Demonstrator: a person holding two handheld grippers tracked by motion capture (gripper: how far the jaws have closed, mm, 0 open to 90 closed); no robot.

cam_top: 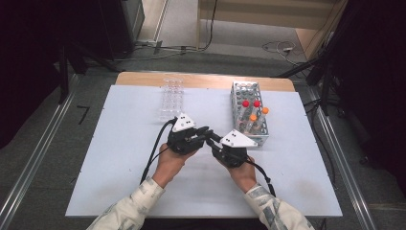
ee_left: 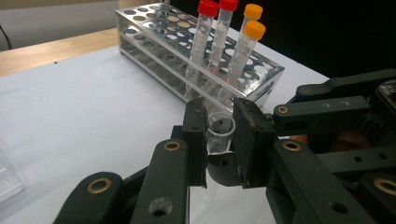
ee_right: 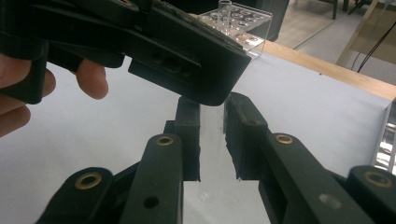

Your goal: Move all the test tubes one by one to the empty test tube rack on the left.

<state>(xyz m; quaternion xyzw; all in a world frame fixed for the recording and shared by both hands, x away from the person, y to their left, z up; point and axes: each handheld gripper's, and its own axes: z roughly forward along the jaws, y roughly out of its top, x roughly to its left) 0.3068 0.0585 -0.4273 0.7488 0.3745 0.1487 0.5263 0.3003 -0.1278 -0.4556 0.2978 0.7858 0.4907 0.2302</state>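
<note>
The clear test tube [ee_left: 219,135] is sitting between both sets of jaws at once: I am pinching it with the left gripper [ee_left: 219,140] near its open mouth, and with the right gripper [ee_right: 212,140] around its body, the rounded bottom hanging just below the right jaws. So I am judging this as the middle of a hand-over or a joint hold above the white table [cam_top: 124,158], with neither side letting go yet.

Beyond the left jaws, the metal rack [ee_left: 154,44] is already carrying four capped tubes [ee_left: 233,42], two red and two orange, with many holes free. A clear plastic rack [ee_right: 243,21] is standing past the right jaws, one tube upright in it. Which rack this tube is bound for I cannot tell; placing it is what is left.

In the high view, my two hands are meeting near the middle of the table, the left hand [cam_top: 170,163] angling its gripper rightward, the right hand [cam_top: 242,172] angling leftward, fingertips nearly nose to nose just beside the metal rack.
</note>
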